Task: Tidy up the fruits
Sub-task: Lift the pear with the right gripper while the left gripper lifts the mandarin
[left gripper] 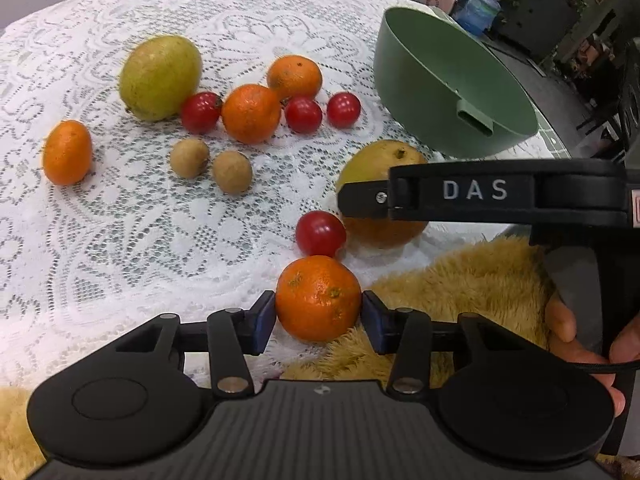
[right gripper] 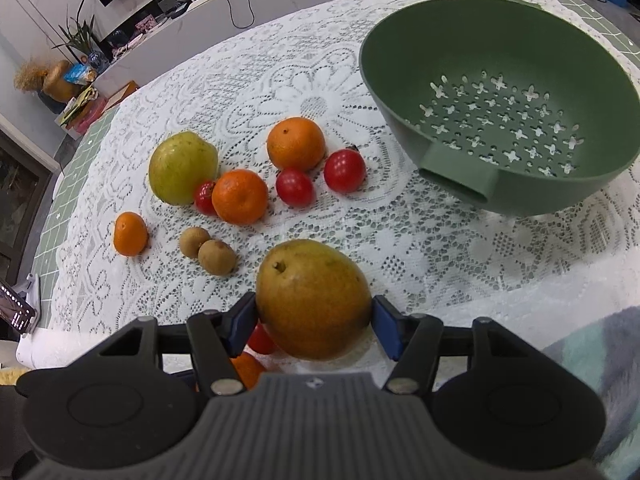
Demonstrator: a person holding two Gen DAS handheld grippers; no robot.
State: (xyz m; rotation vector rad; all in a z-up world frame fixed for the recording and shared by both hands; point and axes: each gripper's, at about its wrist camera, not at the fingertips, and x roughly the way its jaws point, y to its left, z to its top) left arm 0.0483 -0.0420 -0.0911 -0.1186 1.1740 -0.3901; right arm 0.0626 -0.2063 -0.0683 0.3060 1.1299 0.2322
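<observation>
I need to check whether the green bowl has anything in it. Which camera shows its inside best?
The right wrist view: it looks down into the green bowl, showing the perforated bottom with no fruit in it. The left wrist view shows the bowl from the side, mostly its outer wall and inner far wall; the bottom is hidden.

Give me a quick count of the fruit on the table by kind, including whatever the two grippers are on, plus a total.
Mandarins: 4, one between the left gripper's pads
Cherry tomatoes: 4, e.g.
Mangoes: 2, the green one and the yellow-orange one between the right gripper's pads
Small brown fruits: 2, e.g.
Total: 12
The green colander holds none.
</observation>
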